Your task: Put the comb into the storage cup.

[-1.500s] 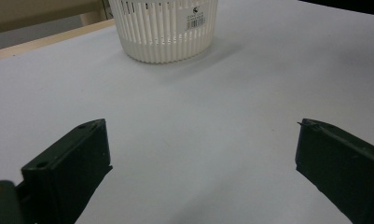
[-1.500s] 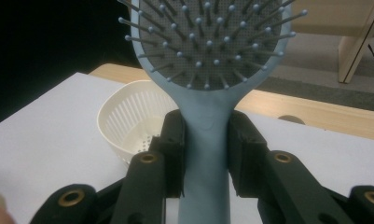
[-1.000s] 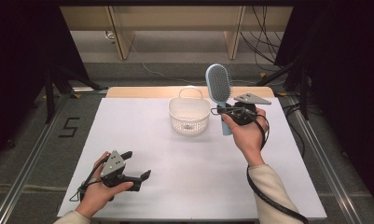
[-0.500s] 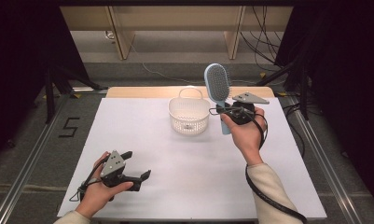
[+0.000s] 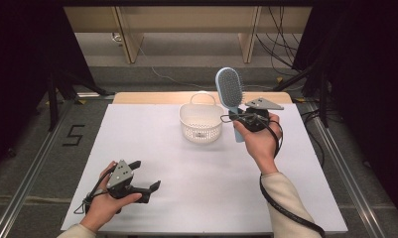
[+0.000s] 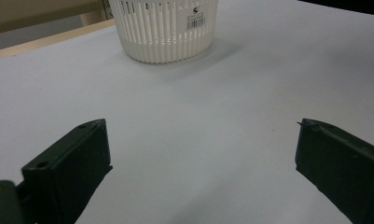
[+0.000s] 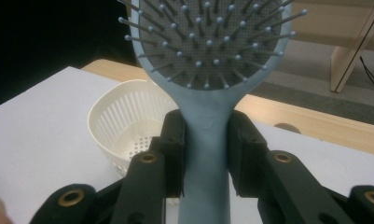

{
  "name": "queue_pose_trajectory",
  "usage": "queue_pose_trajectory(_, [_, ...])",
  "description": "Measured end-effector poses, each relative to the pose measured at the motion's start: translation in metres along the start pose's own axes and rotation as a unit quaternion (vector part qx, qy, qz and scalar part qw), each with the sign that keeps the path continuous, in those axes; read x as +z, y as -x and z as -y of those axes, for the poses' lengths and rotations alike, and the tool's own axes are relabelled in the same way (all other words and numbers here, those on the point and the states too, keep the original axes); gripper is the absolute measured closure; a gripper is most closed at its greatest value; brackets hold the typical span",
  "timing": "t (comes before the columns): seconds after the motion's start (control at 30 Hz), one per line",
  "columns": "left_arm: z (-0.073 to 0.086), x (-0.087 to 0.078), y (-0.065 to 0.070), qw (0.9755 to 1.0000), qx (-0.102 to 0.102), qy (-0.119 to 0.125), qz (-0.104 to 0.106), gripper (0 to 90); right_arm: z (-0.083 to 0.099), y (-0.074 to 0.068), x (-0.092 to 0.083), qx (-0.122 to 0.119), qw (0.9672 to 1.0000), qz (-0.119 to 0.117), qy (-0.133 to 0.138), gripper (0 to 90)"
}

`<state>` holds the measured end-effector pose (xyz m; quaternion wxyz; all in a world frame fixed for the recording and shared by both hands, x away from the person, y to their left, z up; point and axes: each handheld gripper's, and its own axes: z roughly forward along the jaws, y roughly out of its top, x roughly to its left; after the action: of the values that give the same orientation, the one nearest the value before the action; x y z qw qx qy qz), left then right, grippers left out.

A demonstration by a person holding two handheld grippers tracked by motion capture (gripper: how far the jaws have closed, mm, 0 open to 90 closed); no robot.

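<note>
The right gripper [image 5: 242, 120] is clamped on the handle of a pale blue hairbrush [image 5: 230, 94], its two black jaws pressing the handle from either side just below the head. In the right gripper view the brush [image 7: 207, 88] stands upright between the jaws, its bristled face turned toward the camera. The person's right hand [image 5: 260, 141] holds this gripper up above the worktop [image 5: 152, 144], at its far right part, with the brush head rising well clear of everything else.

Just to the left of the brush sits a white slotted basket [image 5: 201, 123], upright on the worktop, its thin handle arched over the back. The brush handle hangs just beside the basket's right rim; from the high view I cannot tell whether they touch. In the right gripper view the basket [image 7: 124, 126] lies below and behind the jaws, mouth open upward.

The left gripper [image 5: 146, 176] rests low at the near left of the worktop in the person's left hand [image 5: 104, 206], jaws spread wide with nothing between them, pointing toward the basket [image 6: 163, 28], well apart from it.
</note>
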<state>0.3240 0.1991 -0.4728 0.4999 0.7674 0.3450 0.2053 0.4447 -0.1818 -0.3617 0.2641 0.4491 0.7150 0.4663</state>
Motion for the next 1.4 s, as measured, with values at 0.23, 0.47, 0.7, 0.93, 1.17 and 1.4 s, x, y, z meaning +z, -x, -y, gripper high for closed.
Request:
queue_pose_trajectory(0.23, [0.000, 0.000, 0.000, 1.0000, -0.001, 0.000, 0.000, 2.7, -0.001, 0.000, 0.001, 0.001, 1.0000, 0.001, 0.001, 70.4])
queue_pose_trajectory(0.47, [0.000, 0.000, 0.000, 1.0000, -0.001, -0.001, 0.000, 2.7, -0.001, -0.001, 0.003, -0.002, 1.0000, 0.001, 0.001, 70.4])
queue_pose_trajectory(0.7, [0.000, 0.000, 0.000, 1.0000, -0.002, 0.000, 0.000, 2.7, -0.002, -0.002, 0.005, -0.003, 1.0000, 0.000, 0.002, 70.4])
queue_pose_trajectory(0.93, [0.000, 0.000, 0.000, 1.0000, -0.002, -0.001, 0.000, 2.7, -0.003, -0.002, 0.007, -0.004, 1.0000, 0.000, 0.003, 70.4])
queue_pose_trajectory(1.17, [0.000, 0.000, 0.000, 1.0000, -0.002, 0.000, 0.000, 2.7, -0.003, -0.003, 0.009, -0.005, 1.0000, 0.001, 0.002, 70.4])
queue_pose_trajectory(1.4, [0.000, 0.000, 0.000, 1.0000, -0.002, 0.000, 0.000, 2.7, -0.003, -0.005, 0.011, -0.006, 1.0000, 0.001, 0.004, 70.4])
